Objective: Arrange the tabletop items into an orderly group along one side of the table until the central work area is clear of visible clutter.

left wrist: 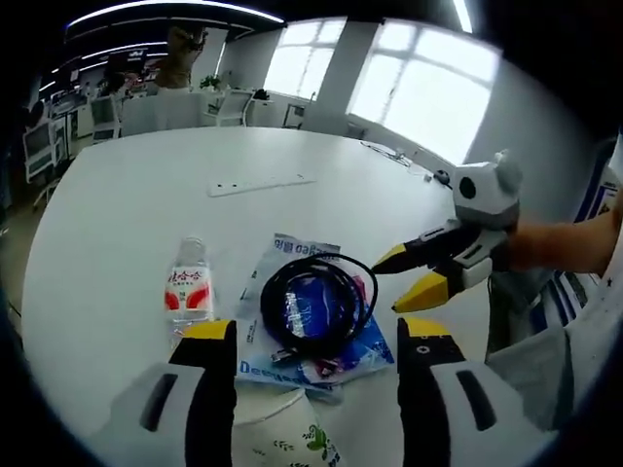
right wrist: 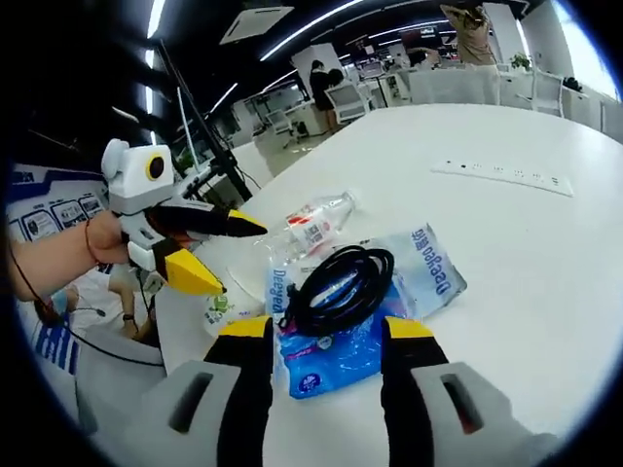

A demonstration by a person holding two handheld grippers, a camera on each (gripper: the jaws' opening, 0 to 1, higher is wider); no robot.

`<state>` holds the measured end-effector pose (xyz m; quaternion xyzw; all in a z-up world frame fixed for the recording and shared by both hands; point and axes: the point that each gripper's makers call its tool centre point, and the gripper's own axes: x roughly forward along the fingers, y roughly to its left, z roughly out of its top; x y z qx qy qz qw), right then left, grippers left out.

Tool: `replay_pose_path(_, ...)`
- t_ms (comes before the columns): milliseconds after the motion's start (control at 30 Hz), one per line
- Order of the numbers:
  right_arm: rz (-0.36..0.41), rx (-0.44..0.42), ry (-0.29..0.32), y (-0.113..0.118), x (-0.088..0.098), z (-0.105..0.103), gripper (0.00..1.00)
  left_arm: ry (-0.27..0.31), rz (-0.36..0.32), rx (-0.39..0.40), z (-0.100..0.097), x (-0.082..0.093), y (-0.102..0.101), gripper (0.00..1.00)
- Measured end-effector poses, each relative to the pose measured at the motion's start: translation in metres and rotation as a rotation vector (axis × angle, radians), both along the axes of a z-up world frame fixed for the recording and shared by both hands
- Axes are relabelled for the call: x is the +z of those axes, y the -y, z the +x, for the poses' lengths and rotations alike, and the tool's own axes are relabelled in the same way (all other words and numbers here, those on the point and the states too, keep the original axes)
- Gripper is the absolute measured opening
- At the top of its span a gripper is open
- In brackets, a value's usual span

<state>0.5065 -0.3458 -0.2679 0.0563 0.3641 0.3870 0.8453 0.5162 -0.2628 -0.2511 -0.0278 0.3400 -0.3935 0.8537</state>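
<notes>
Clustered near one edge of the white table (left wrist: 117, 233): a blue packet (left wrist: 313, 321) lying flat, a black cable coil (left wrist: 316, 304) resting on top of it, a small clear water bottle (left wrist: 189, 290) lying on its side just beside the packet at 9 o'clock in the left gripper view, and a paper cup (left wrist: 287, 440) with a leaf print touching the packet's near edge at 6 o'clock. Probably gathered this way on purpose, the coil stacked on the packet to keep the group compact along the table's side. In that same view, left gripper (left wrist: 316, 345) with fingers spread wide and holding nothing, hovering above the cup and framing the packet and coil between them. Entering at 3 o'clock, right gripper (left wrist: 399, 282) with fingers narrowly parted and empty, tips aimed at the coil's rim, seemingly poised to nudge or pick it. In the right gripper view, coil (right wrist: 341, 282) and packet (right wrist: 365, 311) seen just ahead of the wide-looking near fingers, bottle (right wrist: 316, 222) at 11 o'clock, cup (right wrist: 226, 309) at 9 o'clock, left gripper (right wrist: 219, 255) hovering over the cup. Farther across the table, a flat white power strip (left wrist: 261, 183), well apart from the group and probably a fixture rather than clutter.
</notes>
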Motion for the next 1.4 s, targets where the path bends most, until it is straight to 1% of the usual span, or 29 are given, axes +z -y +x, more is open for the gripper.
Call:
replay_pose_path(267,0.002,-0.03,-0.02,-0.001,-0.005,0.009,0.41,-0.022,0.015,-0.014,0.006,-0.01,0.007,0.65)
replay_pose_path(433,0.001,-0.051,-0.04,-0.001,-0.011,0.011,0.38,-0.033,0.017,-0.01,0.009,-0.012,0.009,0.62)
replay_pose_path(733,0.006,-0.07,-0.057,-0.004,-0.016,0.015,0.33,-0.064,0.035,0.007,0.016,-0.024,0.011,0.57)
replay_pose_path(967,0.008,-0.101,-0.074,-0.003,-0.021,0.019,0.3,-0.09,0.072,0.011,0.021,-0.031,0.015,0.52)
replay_pose_path(1067,0.009,-0.104,-0.079,-0.004,-0.022,0.02,0.29,-0.102,0.103,0.017,0.023,-0.037,0.014,0.47)
replay_pose_path(1167,0.011,-0.109,-0.089,-0.006,-0.025,0.021,0.28,-0.12,0.095,0.028,0.025,-0.038,0.016,0.46)
replay_pose_path(1200,0.01,-0.111,-0.092,-0.006,-0.026,0.021,0.28,-0.138,0.087,0.036,0.025,-0.04,0.018,0.46)
replay_pose_path(1233,0.01,-0.111,-0.092,-0.006,-0.027,0.021,0.28,-0.15,0.092,0.04,0.025,-0.042,0.018,0.46)
replay_pose_path(1400,0.012,-0.117,-0.097,-0.008,-0.029,0.023,0.25,-0.175,0.116,0.037,0.027,-0.049,0.02,0.43)
